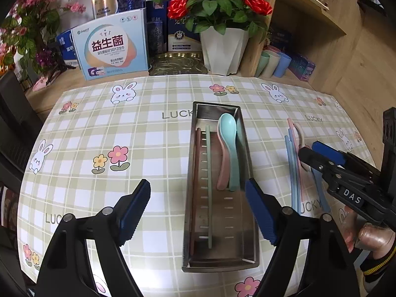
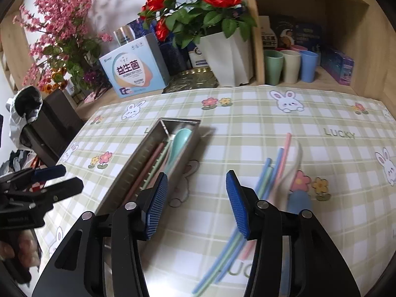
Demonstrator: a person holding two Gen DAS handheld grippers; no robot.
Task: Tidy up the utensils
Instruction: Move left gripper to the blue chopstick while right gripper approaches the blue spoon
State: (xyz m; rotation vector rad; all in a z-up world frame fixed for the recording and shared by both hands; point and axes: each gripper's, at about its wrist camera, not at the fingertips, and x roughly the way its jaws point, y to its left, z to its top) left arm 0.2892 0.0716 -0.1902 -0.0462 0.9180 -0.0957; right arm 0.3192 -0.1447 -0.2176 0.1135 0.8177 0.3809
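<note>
A long steel tray (image 1: 247, 222) lies on the checked tablecloth, also in the right wrist view (image 2: 138, 163). It holds a teal spoon (image 1: 231, 143), a pink spoon (image 1: 222, 158), a green chopstick (image 1: 209, 185) and a pink chopstick (image 1: 195, 185). Loose blue, green and pink chopsticks (image 2: 269, 173) and a white spoon (image 2: 295, 158) lie right of the tray. My left gripper (image 1: 198, 210) is open and empty over the tray's near end. My right gripper (image 2: 196, 203) is open and empty, between the tray and the loose chopsticks. It also shows in the left wrist view (image 1: 314, 152).
A white pot of red roses (image 1: 222, 49), boxes (image 1: 111, 47) and a gold tray (image 1: 178, 63) stand at the table's back. Pastel cups (image 2: 289, 66) stand in a wooden shelf at back right. Pink flowers (image 2: 61, 32) stand at back left.
</note>
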